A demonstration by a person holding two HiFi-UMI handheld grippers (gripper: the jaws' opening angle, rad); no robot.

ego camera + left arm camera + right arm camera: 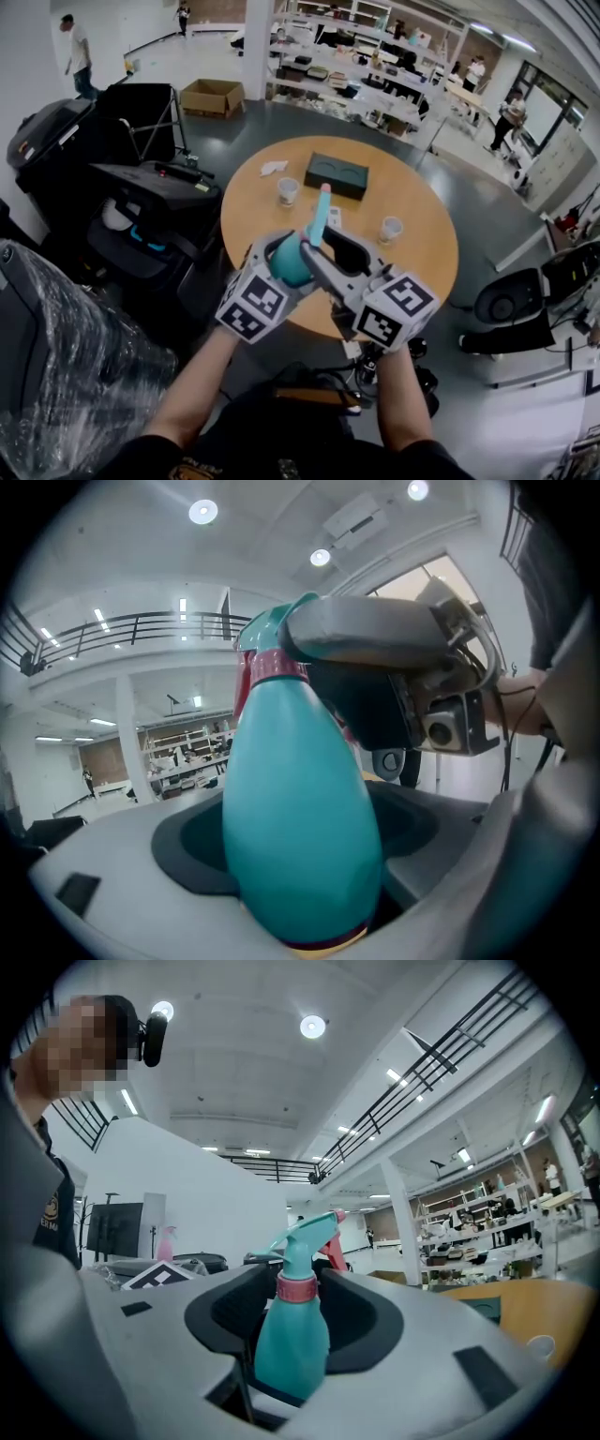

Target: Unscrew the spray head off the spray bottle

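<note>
A teal spray bottle (pixel 291 265) with a pink collar (pixel 296 1288) and a teal spray head (pixel 306 1232) is held up over the near edge of the round table. My left gripper (pixel 281 258) is shut on the bottle's body (pixel 300 827), which fills the left gripper view. My right gripper (pixel 339 255) stands to the right of it, jaws wide. In the right gripper view the bottle (pixel 291 1340) rises between the pads with gaps on both sides. In the left gripper view one grey finger of the right gripper (pixel 375 630) lies across the spray head (pixel 272 635).
The round wooden table (pixel 417 272) carries a black box (pixel 336 175), two paper cups (pixel 288 191) (pixel 390 229) and a white scrap (pixel 274 168). Black carts (pixel 141 192) stand to the left, an office chair (pixel 511 305) to the right. Several people walk far behind.
</note>
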